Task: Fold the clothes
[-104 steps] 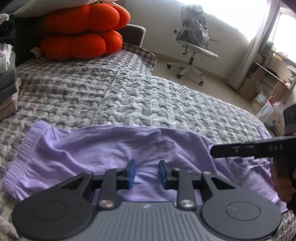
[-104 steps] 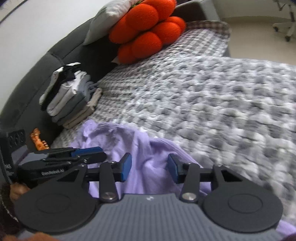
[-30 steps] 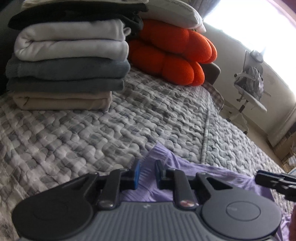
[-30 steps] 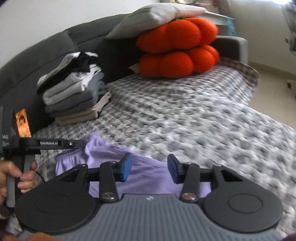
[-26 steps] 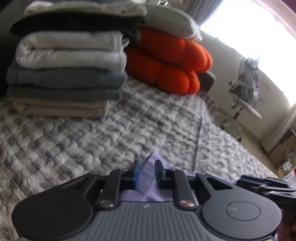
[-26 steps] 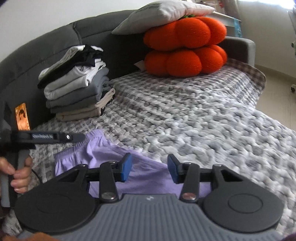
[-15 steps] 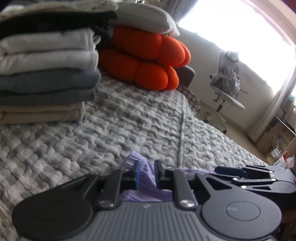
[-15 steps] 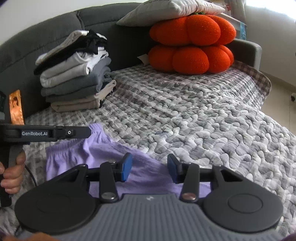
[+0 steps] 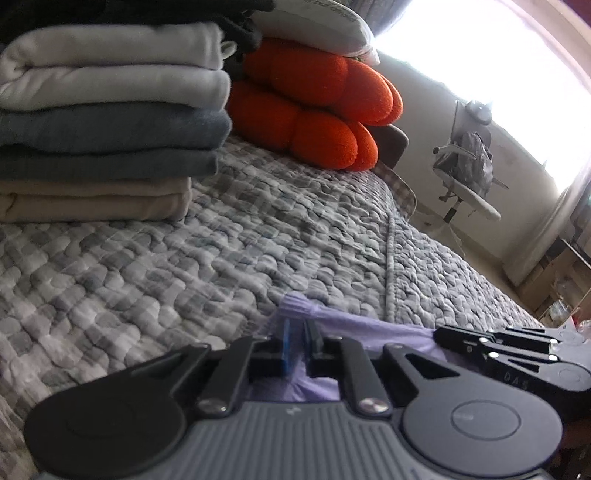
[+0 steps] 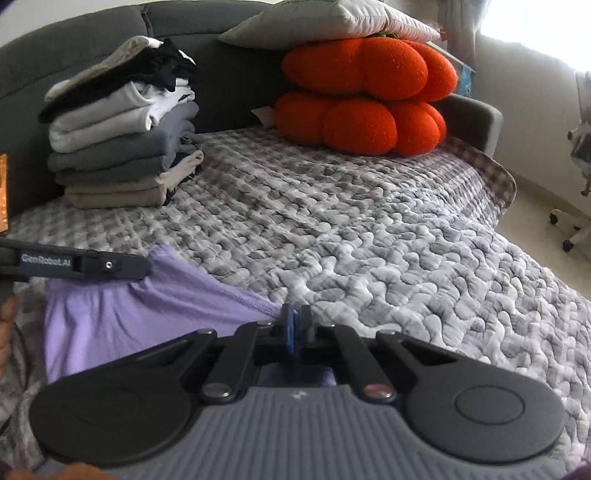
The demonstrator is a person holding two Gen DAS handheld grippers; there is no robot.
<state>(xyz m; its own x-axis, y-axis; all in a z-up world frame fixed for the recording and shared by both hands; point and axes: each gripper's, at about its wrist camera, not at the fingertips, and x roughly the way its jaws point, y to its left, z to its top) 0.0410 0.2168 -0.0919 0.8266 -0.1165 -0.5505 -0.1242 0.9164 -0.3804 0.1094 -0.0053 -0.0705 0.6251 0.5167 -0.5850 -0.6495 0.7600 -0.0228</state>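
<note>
Pinching the lilac garment [image 10: 122, 314], right gripper [image 10: 295, 325] clamps its hem while left gripper [image 9: 297, 341] closes on a corner.

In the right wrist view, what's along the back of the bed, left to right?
Stack of folded clothes → orange cushion with a grey pillow on top → sofa arm → office chair at the far right edge.

Open quilt [image 10: 369, 236] ahead; blocked at back by clothes stack [image 10: 122, 147] & orange cushions [image 10: 365, 99].
</note>
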